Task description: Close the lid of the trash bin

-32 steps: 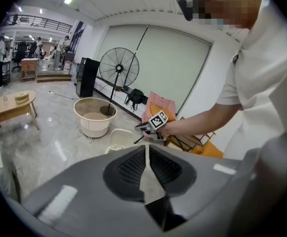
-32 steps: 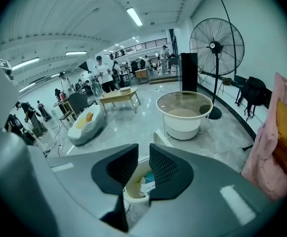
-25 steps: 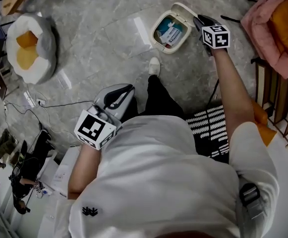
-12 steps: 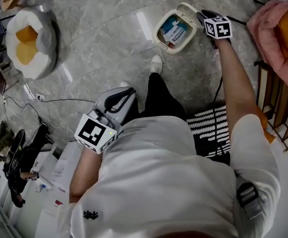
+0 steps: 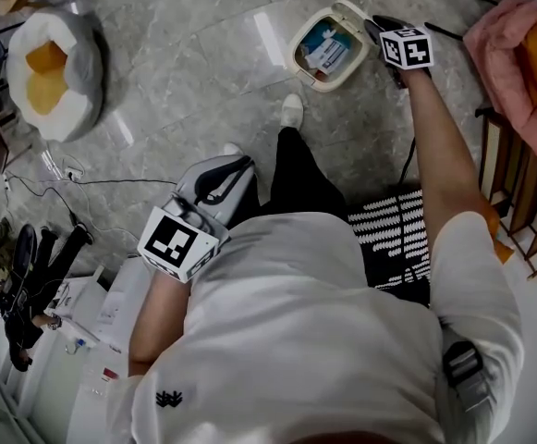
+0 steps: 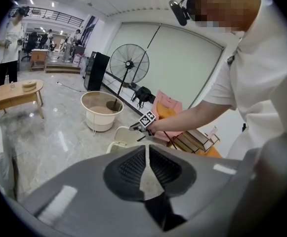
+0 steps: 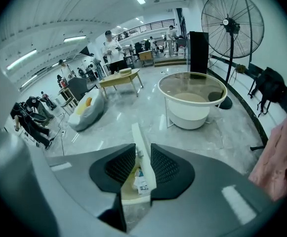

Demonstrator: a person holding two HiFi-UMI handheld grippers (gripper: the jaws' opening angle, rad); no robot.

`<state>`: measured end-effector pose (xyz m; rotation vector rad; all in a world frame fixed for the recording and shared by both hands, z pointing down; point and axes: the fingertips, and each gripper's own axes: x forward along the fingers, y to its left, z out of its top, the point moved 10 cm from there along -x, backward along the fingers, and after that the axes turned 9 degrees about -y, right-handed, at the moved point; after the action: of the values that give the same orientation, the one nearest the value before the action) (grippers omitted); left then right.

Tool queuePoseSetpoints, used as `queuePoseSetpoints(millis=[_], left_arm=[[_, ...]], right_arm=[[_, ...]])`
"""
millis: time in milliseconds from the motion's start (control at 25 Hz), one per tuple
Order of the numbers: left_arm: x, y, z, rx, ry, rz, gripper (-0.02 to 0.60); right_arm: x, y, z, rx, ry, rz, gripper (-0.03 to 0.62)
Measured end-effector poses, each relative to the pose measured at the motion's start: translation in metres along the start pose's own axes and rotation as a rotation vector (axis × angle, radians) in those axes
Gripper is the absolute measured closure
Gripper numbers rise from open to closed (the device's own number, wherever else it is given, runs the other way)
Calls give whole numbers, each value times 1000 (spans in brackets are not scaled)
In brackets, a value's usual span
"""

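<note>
The trash bin point(image 5: 295, 54) stands on the grey marble floor point(image 5: 194, 54) ahead of the person's shoe, its lid point(image 5: 351, 13) raised upright at the far rim and packaging visible inside. The right hand-held gripper point(image 5: 376, 28) is at full reach, its jaws closed on the edge of the lid point(image 7: 139, 152). The left hand-held gripper point(image 5: 217, 178) is held near the person's waist, jaws together and empty, well apart from the trash bin.

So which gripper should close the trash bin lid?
Right. The right gripper is at the trash bin with the open lid between its jaws. The left gripper hangs near the person, far from the bin, holding nothing.
</note>
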<state>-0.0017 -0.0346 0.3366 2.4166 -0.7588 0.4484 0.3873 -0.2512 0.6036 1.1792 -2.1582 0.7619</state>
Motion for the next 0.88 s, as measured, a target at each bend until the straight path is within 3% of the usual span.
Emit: queuePoseSetpoints(millis=[880], left_arm=[[-27,3,-15,-8,-20,11,502]], right_arm=[[6,61,-37,-42,73,69,510]])
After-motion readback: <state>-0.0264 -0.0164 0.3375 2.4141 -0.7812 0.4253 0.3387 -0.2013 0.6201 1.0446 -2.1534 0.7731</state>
